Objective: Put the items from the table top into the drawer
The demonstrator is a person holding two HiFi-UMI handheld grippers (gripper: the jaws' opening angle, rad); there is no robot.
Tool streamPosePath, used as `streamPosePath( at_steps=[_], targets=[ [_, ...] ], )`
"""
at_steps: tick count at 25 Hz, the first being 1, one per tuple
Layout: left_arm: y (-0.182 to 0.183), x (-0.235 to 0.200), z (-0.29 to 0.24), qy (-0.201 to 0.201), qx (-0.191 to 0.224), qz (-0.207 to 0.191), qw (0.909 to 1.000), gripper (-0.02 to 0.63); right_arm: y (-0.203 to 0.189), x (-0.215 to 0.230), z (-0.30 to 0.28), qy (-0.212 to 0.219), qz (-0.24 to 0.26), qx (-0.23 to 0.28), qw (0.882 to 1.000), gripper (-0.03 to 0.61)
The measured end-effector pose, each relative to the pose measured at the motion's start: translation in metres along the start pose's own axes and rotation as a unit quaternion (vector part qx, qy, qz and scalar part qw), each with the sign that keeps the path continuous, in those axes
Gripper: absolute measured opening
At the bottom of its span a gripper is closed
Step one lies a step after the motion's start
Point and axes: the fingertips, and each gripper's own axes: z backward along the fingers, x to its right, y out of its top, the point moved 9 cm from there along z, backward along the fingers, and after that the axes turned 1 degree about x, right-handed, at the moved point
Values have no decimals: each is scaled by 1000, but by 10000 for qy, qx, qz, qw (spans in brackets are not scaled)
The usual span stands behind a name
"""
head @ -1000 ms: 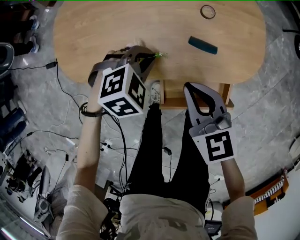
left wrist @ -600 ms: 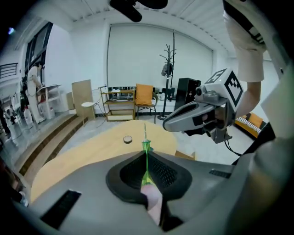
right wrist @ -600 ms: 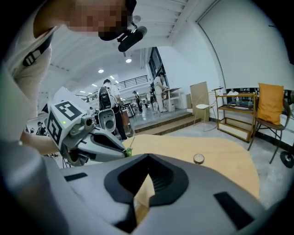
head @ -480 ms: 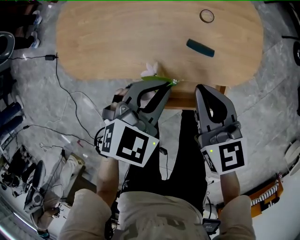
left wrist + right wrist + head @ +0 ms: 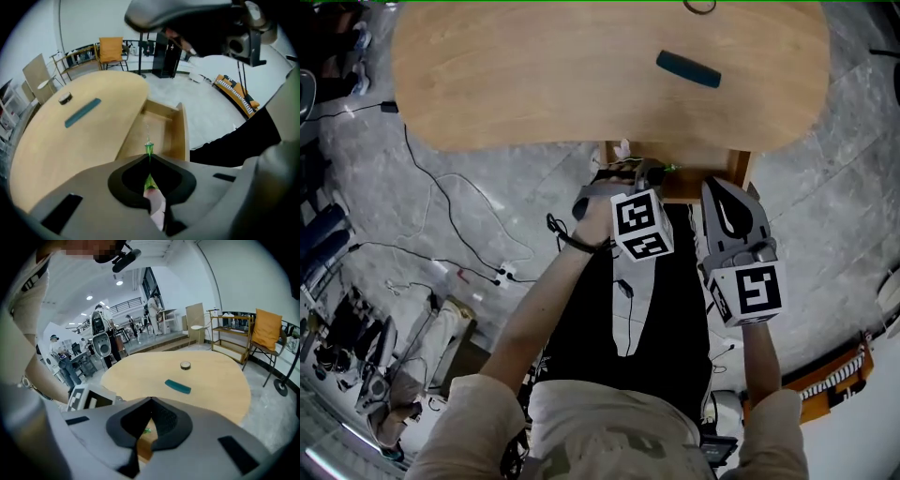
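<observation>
My left gripper [image 5: 661,170] is shut on an artificial flower [image 5: 623,150] with a thin green stem [image 5: 149,149] and pale pink petals [image 5: 156,208]. It points steeply down over the open wooden drawer [image 5: 741,173] under the table's near edge, and the stem tip hangs above the drawer's inside [image 5: 157,124]. Just right of it, at the drawer front, my right gripper [image 5: 721,184] is shut on nothing, its tips [image 5: 151,398] meeting. A teal bar [image 5: 688,68] and a tape ring [image 5: 700,6] lie on the wooden table [image 5: 534,84].
Black cables [image 5: 441,225] and a power strip [image 5: 502,275] lie on the grey floor to the left. An orange chair [image 5: 111,49] and a shelf rack [image 5: 234,333] stand beyond the table. People and machines [image 5: 101,345] are in the far background.
The left gripper has carried the flower from the table's near edge rightward and down over the open drawer. The right gripper has come closer to the drawer front.
</observation>
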Motion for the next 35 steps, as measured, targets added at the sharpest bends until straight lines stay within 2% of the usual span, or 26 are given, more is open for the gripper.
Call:
streamPosePath(
  at_steps=[3,7,8,11,14,16,17,18,19,20,21,23,24,27,29,31,32,33,35],
  targets=[
    [-7,7,-32,-65,-368,14,9993,18,-16,6,4,-27,-166,-83,9998,5],
    [-9,14,-58,-228,-739,-544,9955,20,-26,13,5,32,-169,-103,9998,6],
    [-9,16,-61,-238,-768,-652,9946,27,-27,14,6,39,-162,-89,9998,6],
    [-10,16,-62,-290,-787,-722,9939,98,-27,17,6,11,-125,-3,9999,5],
    [-8,17,-54,-249,-719,-698,9947,98,-25,21,10,-124,-183,119,9997,6],
    [-5,17,-45,-148,-566,-478,9971,98,-24,23,14,-206,-249,221,9992,5],
    [-3,14,-37,-68,-400,-246,9989,96,-23,24,15,-224,-238,265,9991,5],
    [1,9,-27,33,-146,78,9999,73,-21,25,16,-226,-199,304,9991,5],
    [5,1,-13,136,205,488,9985,8,-19,24,17,-214,-149,343,9991,6],
    [11,-8,7,216,632,965,9931,8,-15,24,18,-203,-111,388,9990,5],
    [17,-17,30,286,1096,1469,9826,8,-9,23,21,-199,-89,442,9988,6],
    [30,-34,83,510,1975,2314,9512,8,3,22,28,-191,-83,562,9982,6],
    [35,-39,110,662,2352,2580,9347,8,9,21,32,-178,-86,627,9978,5],
    [51,-47,170,1039,3290,2991,8897,8,23,17,40,-127,-91,812,9966,6],
    [60,-50,196,1079,3637,3136,8705,8,34,14,42,-97,-103,907,9958,5],
    [68,-51,212,1125,3818,3157,8614,8,43,11,42,-82,-99,1012,9948,6],
    [72,-52,216,1186,3854,3076,8619,8,45,11,41,-79,-91,1040,9945,5],
    [76,-54,216,1250,3836,2908,8676,8,46,11,40,-80,-83,1043,9945,6],
    [80,-58,210,1340,3523,2429,8938,8,45,12,39,-80,-72,1008,9949,6]
  ],
)
